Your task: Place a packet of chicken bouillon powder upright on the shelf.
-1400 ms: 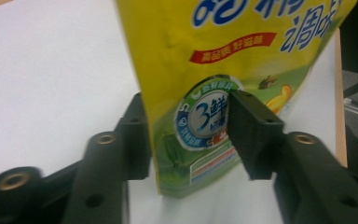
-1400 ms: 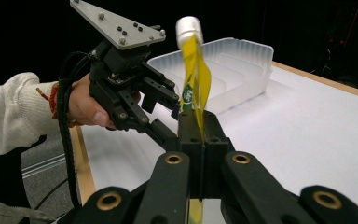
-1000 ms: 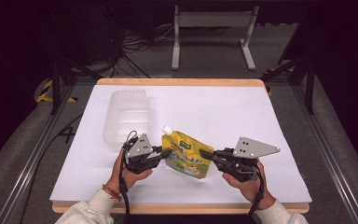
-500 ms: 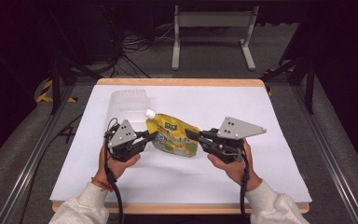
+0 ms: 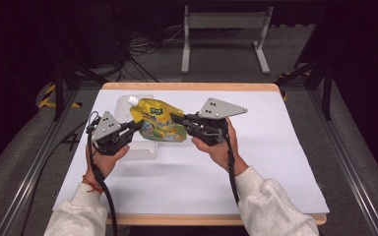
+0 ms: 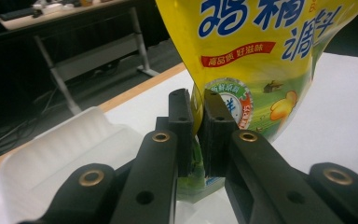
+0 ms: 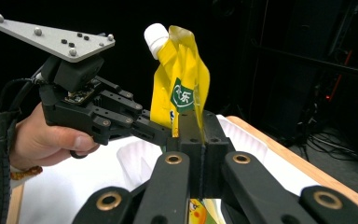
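Sleeves of pale grey enter at the bottom of the high view, and a black cable runs up the left forearm to the left gripper (image 5: 136, 127), left of centre in the frame. Its jaws are pinched on the lower left edge of the yellow pouch (image 5: 158, 126); they have just finished closing on it, and the left gripper view shows the two black pads pressed against the pouch's edge from either side. The right gripper (image 5: 177, 119), just right of centre, is clamped on the pouch's opposite edge, its grey three-cornered plate (image 5: 222, 107) tilted above the hand.

The pouch hangs between the two grippers, clear of the white table (image 5: 275, 157), in the middle of the frame. Its long axis runs from lower right to upper left, with the white spout cap (image 5: 133, 101) at the upper left end, pointing away from the person and leftward; the printed face is turned upward.

Directly beneath and behind the pouch, toward the upper left of the table, lies a clear plastic tray (image 5: 145, 150), partly covered by the pouch and the left gripper. Beyond the table's far wooden edge stand a grey metal frame (image 5: 224, 34) and loose cables on the dark floor.
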Motion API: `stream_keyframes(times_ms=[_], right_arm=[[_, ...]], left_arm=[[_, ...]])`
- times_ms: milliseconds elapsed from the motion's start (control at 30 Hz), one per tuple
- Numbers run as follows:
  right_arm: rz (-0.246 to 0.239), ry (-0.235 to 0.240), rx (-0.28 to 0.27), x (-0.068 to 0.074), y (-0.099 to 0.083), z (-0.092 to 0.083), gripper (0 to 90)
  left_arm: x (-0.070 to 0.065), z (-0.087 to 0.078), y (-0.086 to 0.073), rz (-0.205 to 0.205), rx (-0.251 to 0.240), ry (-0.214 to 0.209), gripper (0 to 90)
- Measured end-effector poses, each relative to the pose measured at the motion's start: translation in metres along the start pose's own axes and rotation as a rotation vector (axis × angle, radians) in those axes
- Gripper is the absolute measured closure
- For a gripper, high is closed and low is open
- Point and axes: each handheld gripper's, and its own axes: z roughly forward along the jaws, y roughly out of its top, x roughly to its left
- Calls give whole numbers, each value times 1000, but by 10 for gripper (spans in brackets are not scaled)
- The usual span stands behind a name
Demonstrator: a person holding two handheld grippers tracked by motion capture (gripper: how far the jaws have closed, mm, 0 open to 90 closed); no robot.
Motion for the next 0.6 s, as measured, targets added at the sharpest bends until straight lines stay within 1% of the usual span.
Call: stream_keyframes(times_ms=[33, 67, 167, 200, 233, 267, 333, 433, 533, 567, 600], right_arm=[[0, 0, 0, 0, 0, 0, 900], [1, 3, -2, -1, 0, 4, 900], [10, 12, -1, -4, 1, 16, 900], [12, 14, 2, -5, 0, 20, 900], [12, 14, 2, -5, 0, 20, 900], [18, 16, 1, -5, 0, 25, 900], [9, 21, 4, -5, -1, 31, 900], [14, 28, 10, -5, -2, 41, 900], [16, 36, 14, -4, -3, 51, 900], [16, 36, 14, -4, -3, 51, 900], [1, 46, 20, -2, -4, 57, 900]], left_arm=[[0, 0, 0, 0, 0, 0, 844], [3, -1, -1, -1, -4, 17, 844], [11, -2, -4, -4, 4, 41, 842], [11, -2, -4, -4, 4, 41, 842], [14, -3, -5, -6, 6, 50, 842], [16, -3, -6, -14, 3, 54, 841], [20, -5, -9, -17, 0, 63, 839], [28, -7, -14, -21, 0, 78, 839], [34, -8, -19, -34, -5, 87, 837], [34, -8, -19, -34, -5, 87, 836], [37, -8, -21, -34, 1, 97, 835]])
